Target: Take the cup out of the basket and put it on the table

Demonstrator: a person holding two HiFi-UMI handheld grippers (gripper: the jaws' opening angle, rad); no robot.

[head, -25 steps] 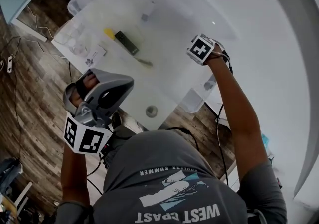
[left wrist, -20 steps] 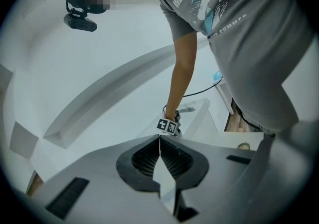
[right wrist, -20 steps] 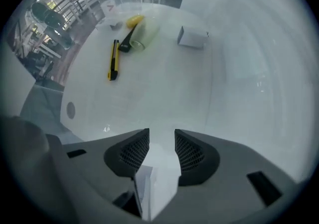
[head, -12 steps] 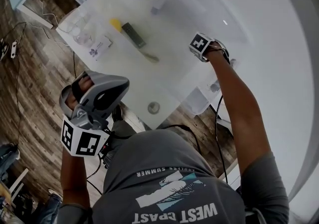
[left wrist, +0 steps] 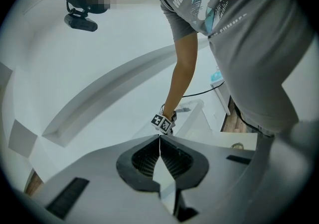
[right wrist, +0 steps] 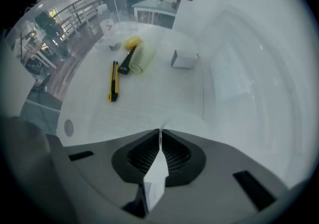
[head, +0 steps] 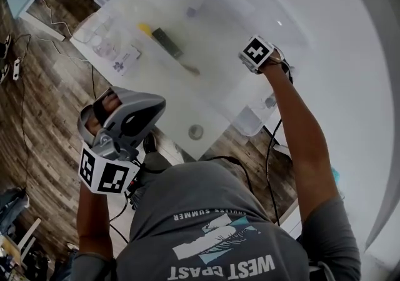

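My right gripper (head: pixel 255 56) hangs over the right part of the white table (head: pixel 206 105), its jaws hidden under its marker cube in the head view. In the right gripper view the right gripper (right wrist: pixel 160 131) is closing, its pads almost together with nothing I can make out between them. A faint pale rounded shape (right wrist: pixel 187 117) lies just beyond the tips; I cannot tell what it is. A pale cup-like cylinder (right wrist: pixel 143 58) lies on its side farther off. The left gripper (head: pixel 132 121) is held near the body over the floor, and in its own view the left gripper (left wrist: pixel 159 139) is shut and empty.
On the table lie a yellow object (right wrist: pixel 131 43), a yellow-and-black knife (right wrist: pixel 113 81), a small white box (right wrist: pixel 184 59) and a black bar (head: pixel 165 42). A clear plastic bin (head: pixel 250 121) sits at the table's near right edge. Cables and wooden floor (head: pixel 44 117) are on the left.
The right hand has shifted slightly over the table's right part, and the head view has swung a little. The left gripper holds its place by the body.
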